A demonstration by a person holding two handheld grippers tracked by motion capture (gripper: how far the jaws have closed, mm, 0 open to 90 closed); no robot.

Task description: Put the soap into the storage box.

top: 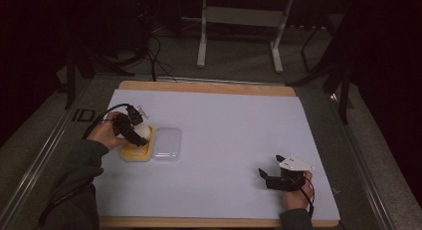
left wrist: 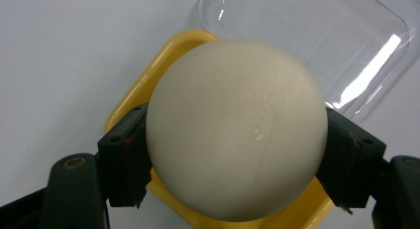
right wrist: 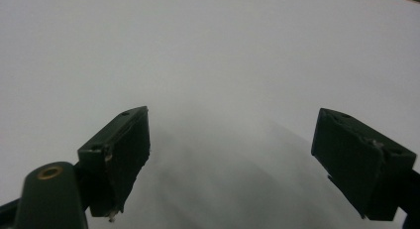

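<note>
A cream-white ball (left wrist: 236,127) is clamped between the two black jaws of my left gripper (top: 133,130), directly above a yellow tray (left wrist: 148,85). In the high view the ball (top: 143,131) hangs over that yellow tray (top: 135,153) at the left of the white mat. A clear plastic lid (top: 167,145) lies flat beside the tray on its right; it also shows behind the ball as a clear plastic lid (left wrist: 317,35). My right gripper (top: 266,179) rests near the mat's front right, its jaws wide apart with nothing between its fingers (right wrist: 121,154).
A white mat (top: 224,135) covers most of the wooden table (top: 209,86). Metal table legs (top: 201,46) and cables (top: 157,56) stand on the floor beyond the far edge. A person's sleeve (top: 74,180) comes in at the bottom left.
</note>
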